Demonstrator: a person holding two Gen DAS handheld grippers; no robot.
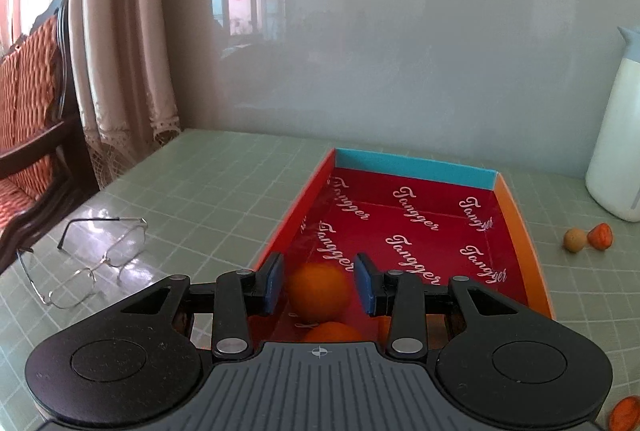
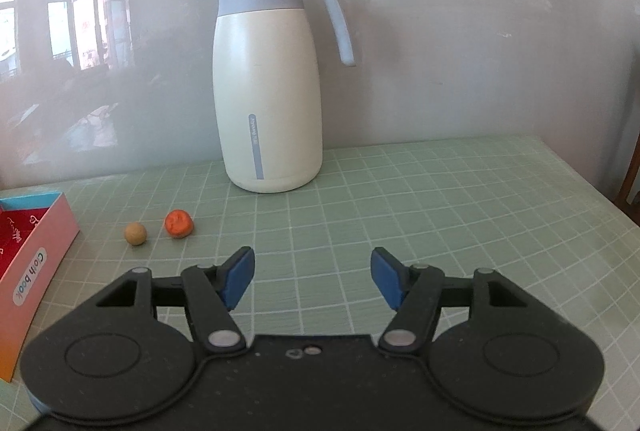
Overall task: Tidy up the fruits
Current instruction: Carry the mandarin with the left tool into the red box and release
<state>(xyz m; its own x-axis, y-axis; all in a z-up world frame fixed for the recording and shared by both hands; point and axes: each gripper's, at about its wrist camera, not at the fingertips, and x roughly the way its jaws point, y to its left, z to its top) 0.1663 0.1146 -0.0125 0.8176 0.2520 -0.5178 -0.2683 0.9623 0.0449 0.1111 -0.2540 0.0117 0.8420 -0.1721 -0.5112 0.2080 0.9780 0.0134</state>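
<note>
A shallow red box (image 1: 516, 227) with white lettering lies on the table; its corner also shows in the right wrist view (image 2: 40, 251). My left gripper (image 1: 320, 283) is open above the box's near end, its blue pads apart from a blurred orange (image 1: 318, 293) between them. A second orange (image 1: 332, 333) lies in the box just below it. A small tan fruit (image 1: 575, 239) (image 2: 135, 233) and a small orange-red fruit (image 1: 601, 236) (image 2: 179, 223) lie on the table right of the box. My right gripper (image 2: 313, 281) is open and empty over bare table.
A cream and grey thermos jug (image 2: 268, 79) stands at the back against the wall, also in the left wrist view (image 1: 618, 143). Wire-rimmed glasses (image 1: 88, 263) lie left of the box. An orange object (image 1: 626, 413) sits at the lower right edge. A chair (image 1: 32, 103) stands past the table's left edge.
</note>
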